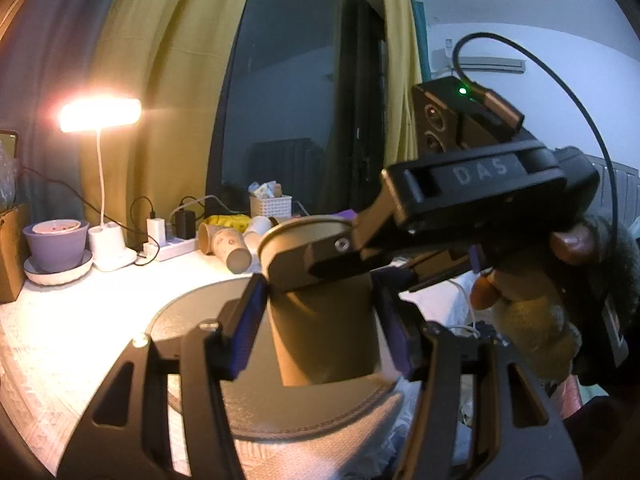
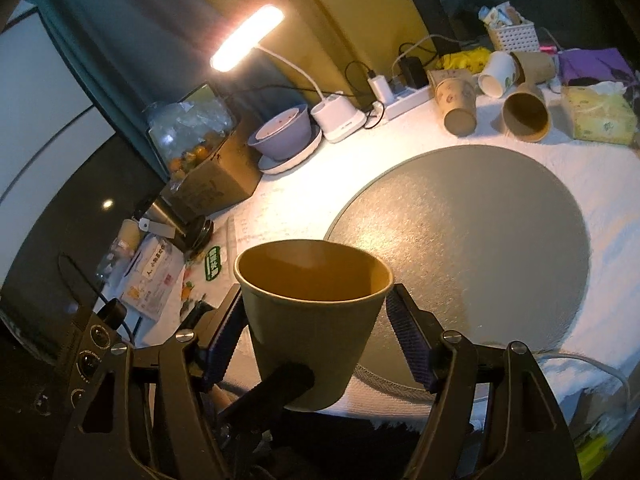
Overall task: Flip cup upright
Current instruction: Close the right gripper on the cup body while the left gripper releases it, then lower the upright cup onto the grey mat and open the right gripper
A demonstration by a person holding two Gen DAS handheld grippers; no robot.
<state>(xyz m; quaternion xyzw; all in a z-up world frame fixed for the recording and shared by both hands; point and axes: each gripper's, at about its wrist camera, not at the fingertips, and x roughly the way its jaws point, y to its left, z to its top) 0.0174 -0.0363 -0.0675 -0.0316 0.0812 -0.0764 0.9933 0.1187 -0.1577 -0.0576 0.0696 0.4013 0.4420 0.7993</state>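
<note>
A brown paper cup [image 1: 324, 320] stands mouth up, held in the air above the round grey mat [image 1: 180, 320]. My left gripper [image 1: 320, 320] has its blue pads on both sides of the cup's lower body. My right gripper [image 1: 320, 256] reaches in from the right around the cup's rim. In the right wrist view the cup [image 2: 312, 320] sits between my right gripper's [image 2: 316, 328] pads, the left pad touching it and the right pad [image 2: 408, 340] slightly off it. A left finger [image 2: 276, 388] crosses the cup's base.
The grey mat [image 2: 480, 240] lies on a white tablecloth. Several paper cups [image 2: 520, 116] lie tipped at the back by a power strip [image 2: 404, 100]. A lit desk lamp [image 2: 248, 36], purple bowl [image 2: 284, 132], cardboard box [image 2: 208, 184] and tissue pack [image 2: 600, 116] surround the mat.
</note>
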